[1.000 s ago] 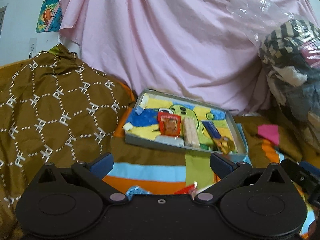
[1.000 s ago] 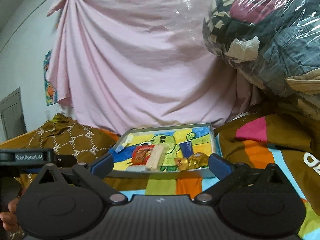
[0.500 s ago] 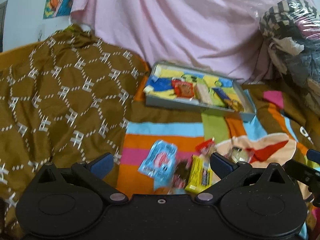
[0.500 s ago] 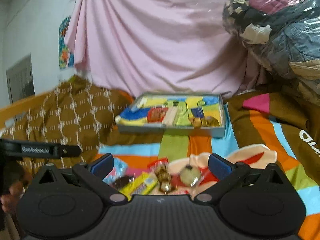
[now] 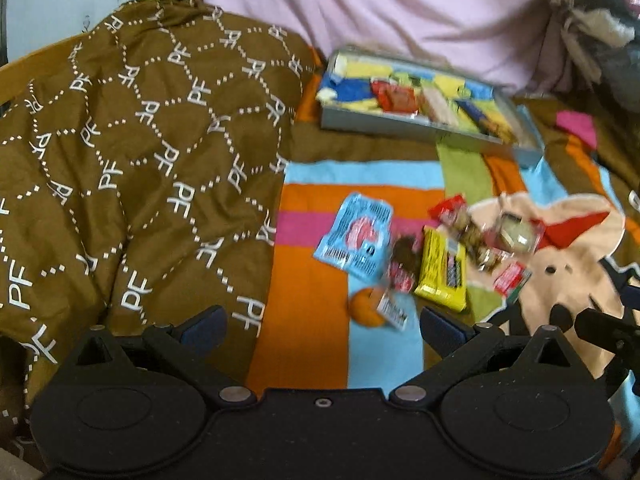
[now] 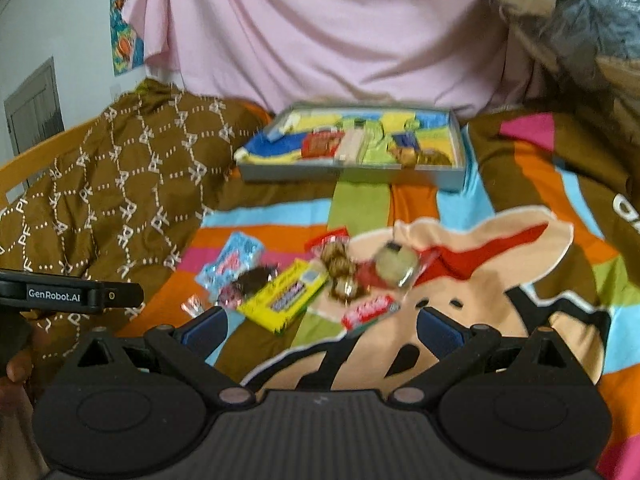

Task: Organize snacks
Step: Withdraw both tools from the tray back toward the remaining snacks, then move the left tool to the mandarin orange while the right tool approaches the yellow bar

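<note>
A grey tray (image 5: 404,128) (image 6: 352,174) with a colourful lining stands at the back of the bed and holds several snacks. Loose snacks lie on the striped blanket in front of it: a light blue packet (image 5: 356,236) (image 6: 232,260), a yellow packet (image 5: 442,268) (image 6: 286,294), a red bar (image 6: 370,310), a round orange sweet (image 5: 366,308) and several small wrapped sweets. My left gripper (image 5: 322,326) is open and empty, above the blanket just short of the orange sweet. My right gripper (image 6: 320,326) is open and empty, just short of the yellow packet and red bar.
A brown patterned quilt (image 5: 132,160) is bunched up on the left. A pink sheet (image 6: 320,32) hangs behind the tray. A plastic bag of clothes (image 6: 568,12) sits at the back right. The left gripper's body (image 6: 68,296) shows at the right view's left edge.
Both grippers have tilted downward and moved over the blanket, so the loose snacks have come into view in front of the fingers. Both stay open.
</note>
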Motion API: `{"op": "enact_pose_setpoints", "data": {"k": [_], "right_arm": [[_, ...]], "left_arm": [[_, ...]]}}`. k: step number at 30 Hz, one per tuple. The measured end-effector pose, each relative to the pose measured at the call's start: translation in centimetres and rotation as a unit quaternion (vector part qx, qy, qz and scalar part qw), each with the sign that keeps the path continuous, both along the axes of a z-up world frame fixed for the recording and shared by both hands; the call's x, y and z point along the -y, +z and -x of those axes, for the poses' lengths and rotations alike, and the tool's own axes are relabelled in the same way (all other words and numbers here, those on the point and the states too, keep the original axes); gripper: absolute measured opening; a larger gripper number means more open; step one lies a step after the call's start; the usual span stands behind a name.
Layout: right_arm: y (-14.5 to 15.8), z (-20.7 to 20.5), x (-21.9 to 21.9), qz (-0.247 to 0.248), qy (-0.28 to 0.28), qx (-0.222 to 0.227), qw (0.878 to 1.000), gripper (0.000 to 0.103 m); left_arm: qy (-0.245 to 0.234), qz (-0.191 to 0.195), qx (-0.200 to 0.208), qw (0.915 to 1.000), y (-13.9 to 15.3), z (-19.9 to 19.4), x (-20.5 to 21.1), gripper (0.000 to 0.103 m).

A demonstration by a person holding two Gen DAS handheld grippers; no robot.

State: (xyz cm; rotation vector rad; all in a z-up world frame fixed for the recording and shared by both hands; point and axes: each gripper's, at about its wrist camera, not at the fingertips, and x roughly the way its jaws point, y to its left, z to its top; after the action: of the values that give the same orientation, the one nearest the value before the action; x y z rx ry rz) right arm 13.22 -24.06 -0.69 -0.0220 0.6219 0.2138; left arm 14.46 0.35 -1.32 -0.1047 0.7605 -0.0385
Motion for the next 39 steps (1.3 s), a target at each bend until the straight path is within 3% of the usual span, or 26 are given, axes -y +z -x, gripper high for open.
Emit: {"op": "enact_pose_setpoints", "data": {"k": [14,18,22,27,34,39], "right_arm": [[-1.6,-1.2,-1.4,0.017,0.018,-0.050,0.998,0.103],[-2.0,-1.6,-1.9,0.023,0.021,-0.058,0.998,0.103],[-2.5,-2.0,-2.1,0.029,0.021,-0.068,0.997,0.103],[-2.9,-2.6,-1.9,0.026,0.007,-0.072,0.997,0.103],[-3.6,-4.1,-1.4,-0.004,0.003,-0.082,0.997,0.103],[-4.5,-6.4,-2.2,-0.005,0.022,-0.095,0.995,0.103]], "left_arm": [[0.003,-0.010,-0.065,0.9978,-1.3,-1.6,0.2,0.102],[-0.008,-0.028,-0.083,0.9961,-1.6,-2.8,0.4,0.102],[-0.047,-0.074,-0.080,0.9929,-1.6,-4.1,0.8,0.102],[-0.123,-0.121,-0.080,0.9818,-2.1,-5.8,1.3,0.102],[-0.178,-0.077,-0.126,0.9730,-3.5,-7.8,1.0,0.102],[-0.196,-0.120,-0.094,0.9686,-3.7,-8.2,1.9,0.102]]}}
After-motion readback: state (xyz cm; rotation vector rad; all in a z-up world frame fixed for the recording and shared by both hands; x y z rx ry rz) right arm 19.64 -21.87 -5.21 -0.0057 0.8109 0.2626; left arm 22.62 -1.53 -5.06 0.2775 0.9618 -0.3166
